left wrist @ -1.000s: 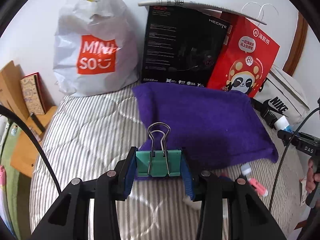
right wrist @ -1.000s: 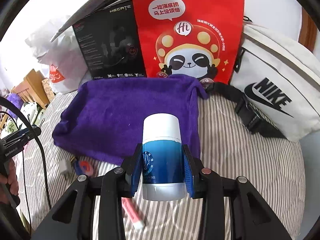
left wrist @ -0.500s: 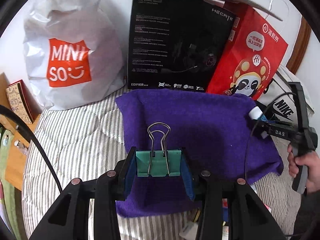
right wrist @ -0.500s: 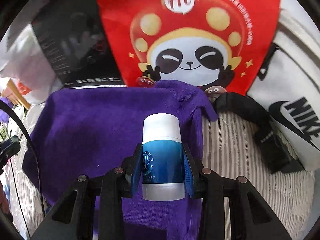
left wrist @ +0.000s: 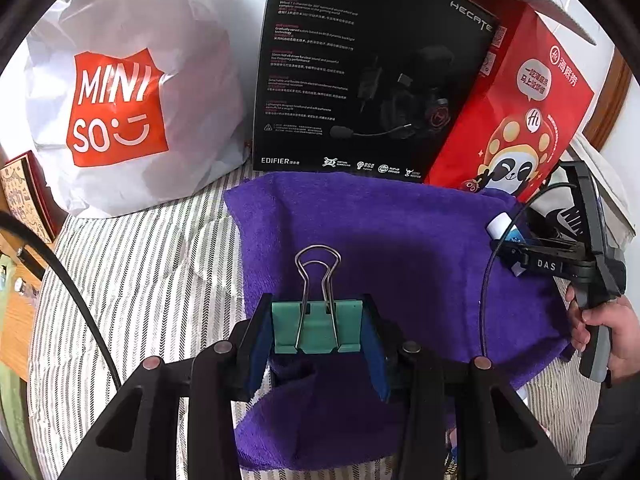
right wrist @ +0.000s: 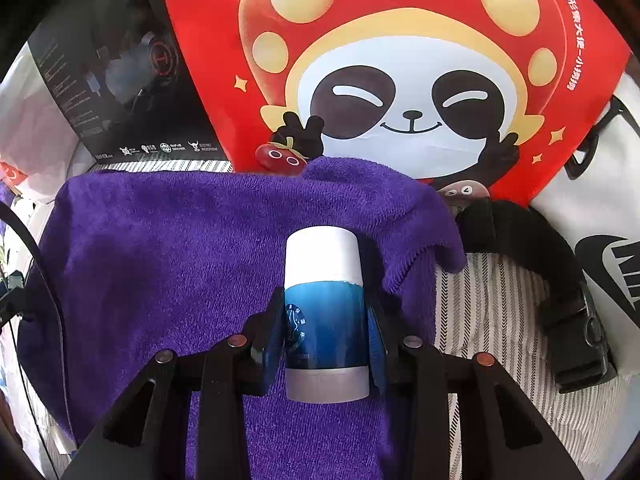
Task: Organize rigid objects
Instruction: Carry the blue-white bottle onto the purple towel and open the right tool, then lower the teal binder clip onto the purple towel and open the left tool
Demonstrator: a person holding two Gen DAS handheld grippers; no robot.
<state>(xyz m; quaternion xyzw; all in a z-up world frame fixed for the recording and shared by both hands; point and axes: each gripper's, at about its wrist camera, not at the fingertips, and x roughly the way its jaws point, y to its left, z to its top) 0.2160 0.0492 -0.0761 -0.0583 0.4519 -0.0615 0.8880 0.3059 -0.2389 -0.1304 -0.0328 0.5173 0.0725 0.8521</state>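
While both tools hang over the purple towel, each one has a thing pinched between its pads:

Binder clip: the green binder clip (left wrist: pixel 318 330) sits between the blue pads of the left tool (left wrist: pixel 318 344), its wire handles pointing away from the camera. It is held above the near part of the towel and I cannot tell if it touches the cloth.

Left tool: partly closed, the pads press on the two ends of the clip.

Bottle: the blue bottle with a white cap (right wrist: pixel 325 312) is between the pads of the right tool (right wrist: pixel 326 340), cap end pointing forward, over the far right part of the towel.

Right tool: partly closed, the pads press on the blue sides of the bottle. In the left view it (left wrist: pixel 520 254) shows at the right edge, with a hand (left wrist: pixel 604 332) on its grip.

Towel: the purple towel (left wrist: pixel 400 240) lies spread on the striped bed (left wrist: pixel 152 280); one far corner is folded up.

Behind the towel: a white shopping bag (left wrist: pixel 132 92), a black headset box (left wrist: pixel 360 76) and a red paper bag with a panda (right wrist: pixel 400 80) stand against the wall.

Right side: a white bag with a black strap (right wrist: pixel 560 292) lies on the bed just beside the towel.
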